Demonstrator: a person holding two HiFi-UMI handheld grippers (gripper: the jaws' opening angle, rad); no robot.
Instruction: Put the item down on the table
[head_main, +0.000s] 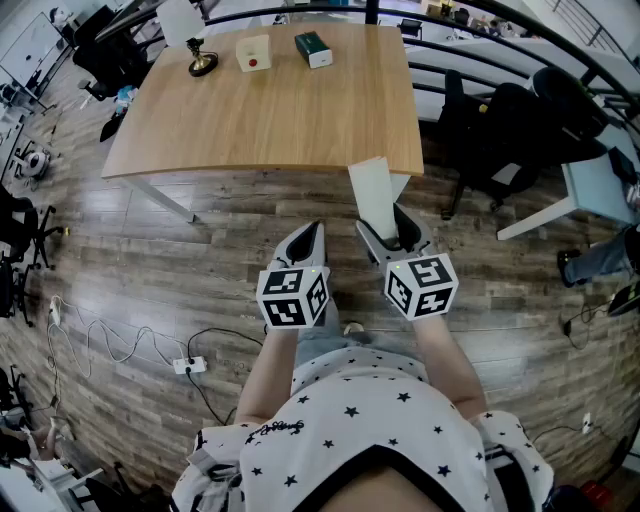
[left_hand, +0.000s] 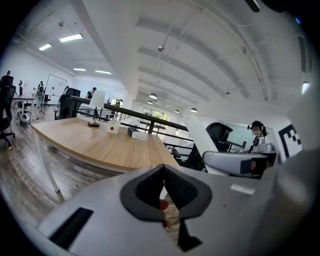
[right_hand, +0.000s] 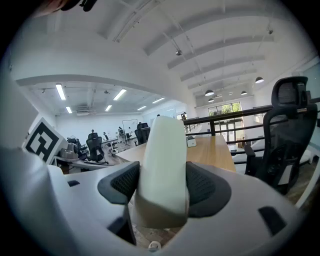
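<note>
A wood-plank floor (head_main: 150, 290) runs under me in an open office, with a white power strip (head_main: 188, 365) and its cables lying to my left. Nearest, my left gripper (head_main: 316, 228) has its fingers pressed together with nothing in them (in the left gripper view the dark pads meet edge to edge). Just beside it, my right gripper (head_main: 384, 226) has its fingers spread wide and clamped on both sides of the pale item (head_main: 373, 192), a tall smooth block with a rounded top that sticks up out of the grip. The item hangs over the floor, and its top end shows at the near edge of the desk (head_main: 270, 110) without resting on it. At the desk's far side stand a lamp (head_main: 200, 62), a white box (head_main: 254, 53) with a red dot and a dark green box (head_main: 313, 49), all well apart from the item. A black office chair (head_main: 500, 140) sits to the right.
</note>
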